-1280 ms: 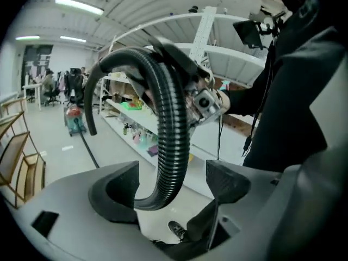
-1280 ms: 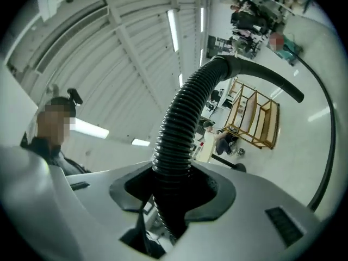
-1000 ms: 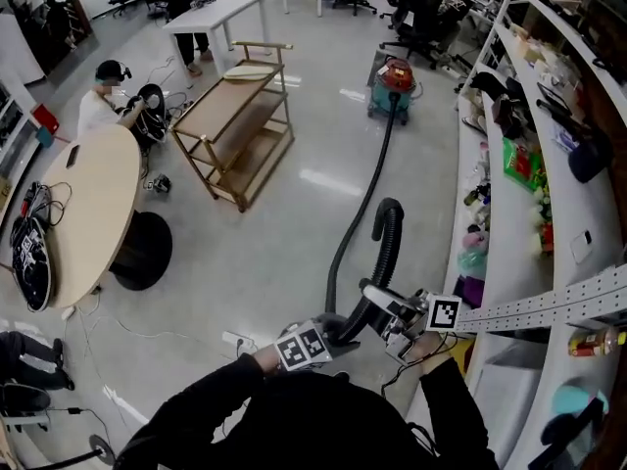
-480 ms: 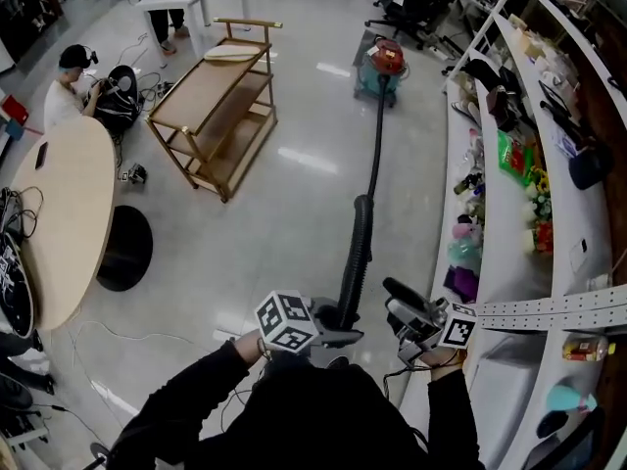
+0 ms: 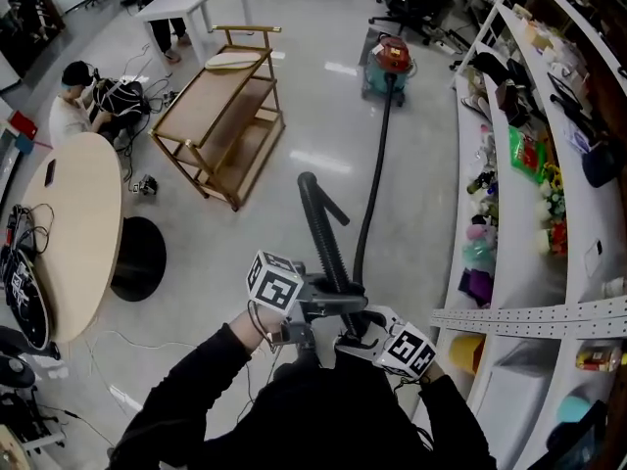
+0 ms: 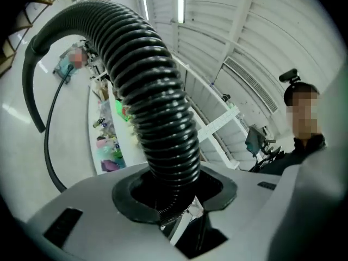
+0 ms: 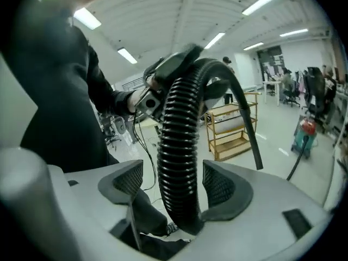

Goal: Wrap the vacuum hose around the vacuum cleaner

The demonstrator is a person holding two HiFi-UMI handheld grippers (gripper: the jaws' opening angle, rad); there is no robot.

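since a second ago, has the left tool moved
Yes. The left tool, clamped on the hose, has shifted up the head view and left, nearer the round table's black base.

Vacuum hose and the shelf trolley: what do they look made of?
Vacuum hose: black plastic, probably flexible; ribbed, with glossy highlights on the ridges. Shelf trolley: pale wood or wood veneer, satin; tan shelves and frame.
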